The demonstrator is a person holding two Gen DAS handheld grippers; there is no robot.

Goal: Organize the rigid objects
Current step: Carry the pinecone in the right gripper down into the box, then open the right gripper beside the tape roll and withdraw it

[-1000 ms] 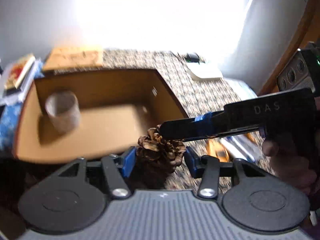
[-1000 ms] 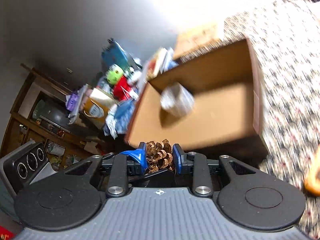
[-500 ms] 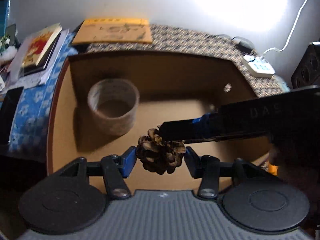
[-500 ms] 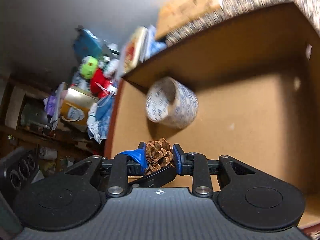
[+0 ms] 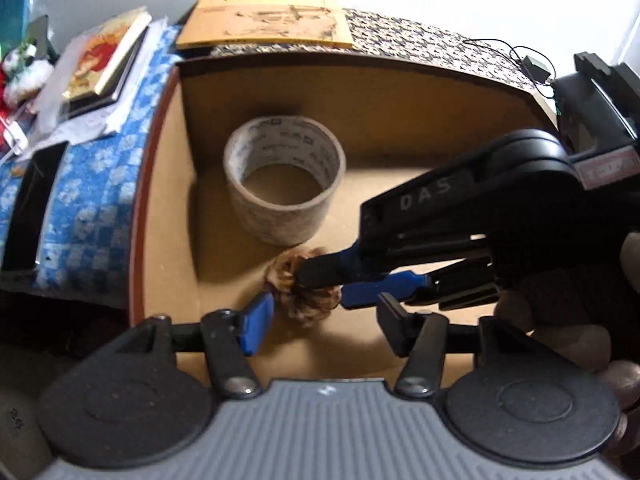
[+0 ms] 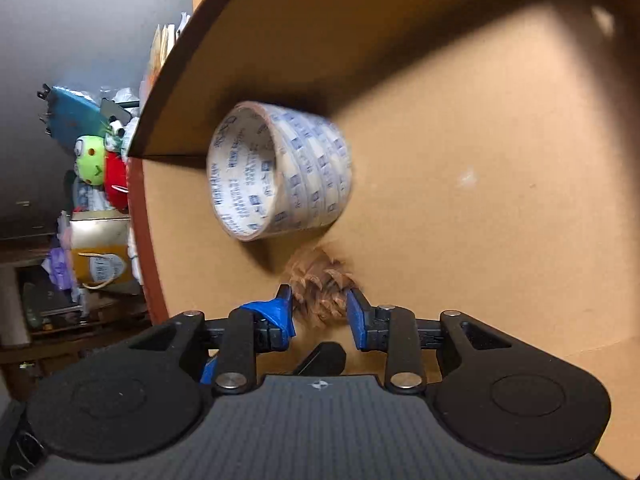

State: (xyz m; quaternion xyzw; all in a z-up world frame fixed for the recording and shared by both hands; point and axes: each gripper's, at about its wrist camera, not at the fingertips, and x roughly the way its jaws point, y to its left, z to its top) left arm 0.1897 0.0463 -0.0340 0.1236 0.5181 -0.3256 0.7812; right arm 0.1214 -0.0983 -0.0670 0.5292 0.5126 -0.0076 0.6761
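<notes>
A pine cone (image 5: 305,295) sits low inside an open cardboard box (image 5: 400,92), close to the floor of the box and just in front of a roll of packing tape (image 5: 284,190) that stands on its end. The right tool (image 6: 320,314) reaches in from the right, its two blue-tipped fingers on either side of the cone; the wrist view shows them close against it, though blur hides whether they are pressing or already loosening. The left tool (image 5: 324,320) hovers just in front with its fingers spread wide, gripping nothing. The box rests on a patterned worktop (image 5: 420,40), with books (image 5: 104,60) stacked to the left.

The step in hand looks like setting the cone down in the box. Next, the right tool likely needs to let go and lift straight out without nudging the tape.
</notes>
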